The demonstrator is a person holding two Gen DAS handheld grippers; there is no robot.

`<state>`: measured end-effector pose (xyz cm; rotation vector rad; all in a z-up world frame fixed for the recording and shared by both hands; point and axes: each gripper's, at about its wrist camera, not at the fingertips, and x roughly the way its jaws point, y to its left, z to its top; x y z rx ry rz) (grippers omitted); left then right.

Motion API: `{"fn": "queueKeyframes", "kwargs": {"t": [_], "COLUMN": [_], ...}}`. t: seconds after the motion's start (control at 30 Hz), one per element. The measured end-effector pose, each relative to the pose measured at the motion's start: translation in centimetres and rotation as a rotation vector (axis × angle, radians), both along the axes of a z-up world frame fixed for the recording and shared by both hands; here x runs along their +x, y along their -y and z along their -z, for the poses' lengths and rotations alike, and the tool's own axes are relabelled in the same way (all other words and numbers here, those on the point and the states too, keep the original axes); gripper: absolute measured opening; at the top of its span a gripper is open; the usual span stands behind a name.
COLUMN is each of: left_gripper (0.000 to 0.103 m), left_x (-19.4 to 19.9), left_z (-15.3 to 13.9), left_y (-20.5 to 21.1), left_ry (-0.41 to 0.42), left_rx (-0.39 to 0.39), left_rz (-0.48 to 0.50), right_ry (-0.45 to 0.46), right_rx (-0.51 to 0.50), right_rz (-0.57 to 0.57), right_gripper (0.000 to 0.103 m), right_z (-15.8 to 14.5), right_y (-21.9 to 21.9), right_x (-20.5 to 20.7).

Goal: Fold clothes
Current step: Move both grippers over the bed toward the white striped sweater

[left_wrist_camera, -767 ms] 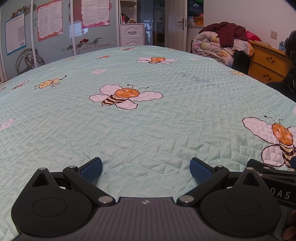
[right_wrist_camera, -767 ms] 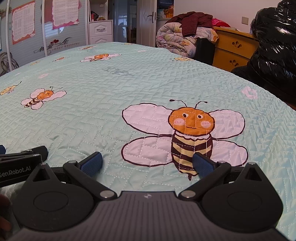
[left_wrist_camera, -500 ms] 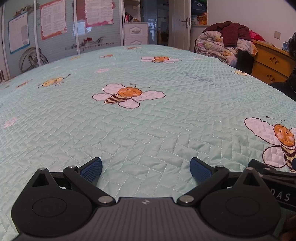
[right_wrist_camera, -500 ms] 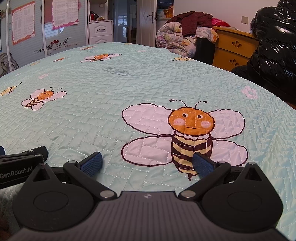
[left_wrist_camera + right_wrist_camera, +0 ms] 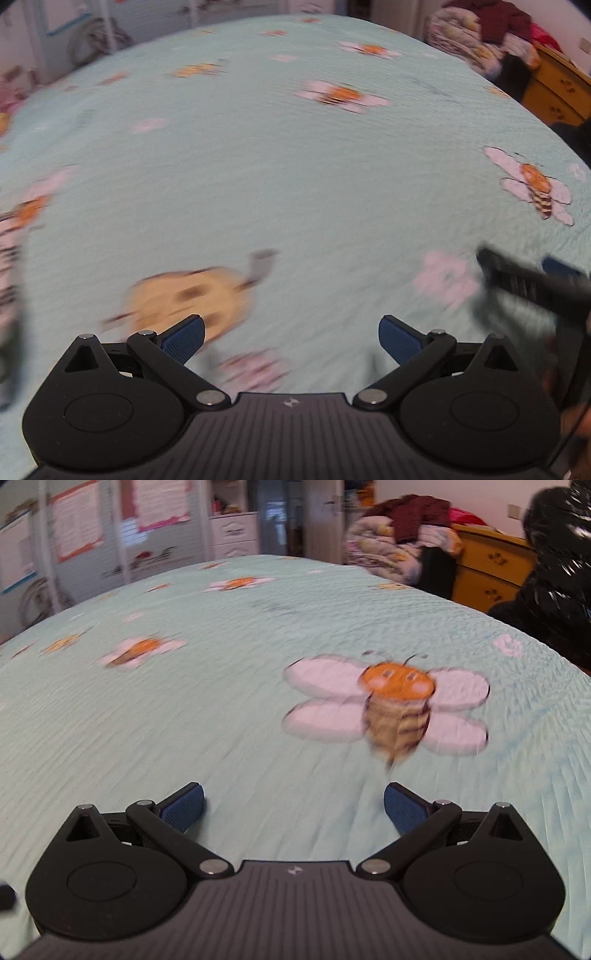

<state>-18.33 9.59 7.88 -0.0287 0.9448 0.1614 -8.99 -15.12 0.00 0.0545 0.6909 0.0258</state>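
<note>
With both the left gripper [image 5: 291,338] and right gripper [image 5: 293,808] spread wide over bare bedspread [image 5: 295,177], no clothes lie between or ahead of the fingers, so a blurred reach might pinch the quilt instead

The only clothing in sight is a dark red garment [image 5: 413,517], crumpled and unfolded, draped over the top of a heap of pale floral bedding [image 5: 373,557]. The heap stands beyond the far corner of the bed [image 5: 221,720], just beside a yellow dresser [image 5: 487,572]. The left wrist view shows it blurred at the upper right edge.
</note>
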Motion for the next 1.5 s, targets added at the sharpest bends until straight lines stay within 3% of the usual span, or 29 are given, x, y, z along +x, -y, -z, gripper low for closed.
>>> {"fn": "queueKeyframes", "kwargs": {"t": [0.2,0.27,0.37,0.47,0.63,0.77,0.97,1.27,1.5], "left_gripper": [0.103,0.103,0.103,0.103,0.103,0.103,0.103,0.103,0.103], "left_x": [-8.5,-10.7,-13.0,-14.8,-16.6,-18.3,-18.8,-18.3,-18.0], "left_z": [-6.1,-8.0,-10.1,-11.8,-12.9,-12.9,-11.4,-8.1,-6.3], "left_y": [-6.9,-8.9,-10.9,-12.5,-15.6,-18.3,-21.3,-24.2,-25.6], "left_ry": [0.117,0.142,0.181,0.207,0.244,0.273,0.248,0.186,0.143], "left_rx": [0.120,0.115,0.144,0.186,0.188,0.150,0.121,0.058,-0.015], "left_rz": [-0.180,-0.242,-0.315,-0.382,-0.499,-0.557,-0.598,-0.612,-0.610], "right_ry": [0.002,-0.041,-0.099,-0.087,0.090,0.179,0.202,0.083,0.048], "right_rx": [0.008,0.023,0.109,0.208,0.149,0.042,-0.053,-0.052,-0.089], "right_rz": [-0.223,-0.321,-0.444,-0.544,-0.671,-0.707,-0.737,-0.743,-0.751], "right_gripper": [0.102,0.102,0.102,0.102,0.102,0.102,0.102,0.102,0.102], "right_z": [-0.8,-1.9,-5.1,-10.2,-18.7,-22.2,-22.2,-17.2,-15.3], "right_y": [-7.2,-10.2,-14.1,-17.4,-22.3,-25.1,-28.9,-32.9,-35.3], "right_x": [-10.9,-13.3,-15.5,-17.6,-21.2,-22.8,-22.2,-19.9,-18.7]}}
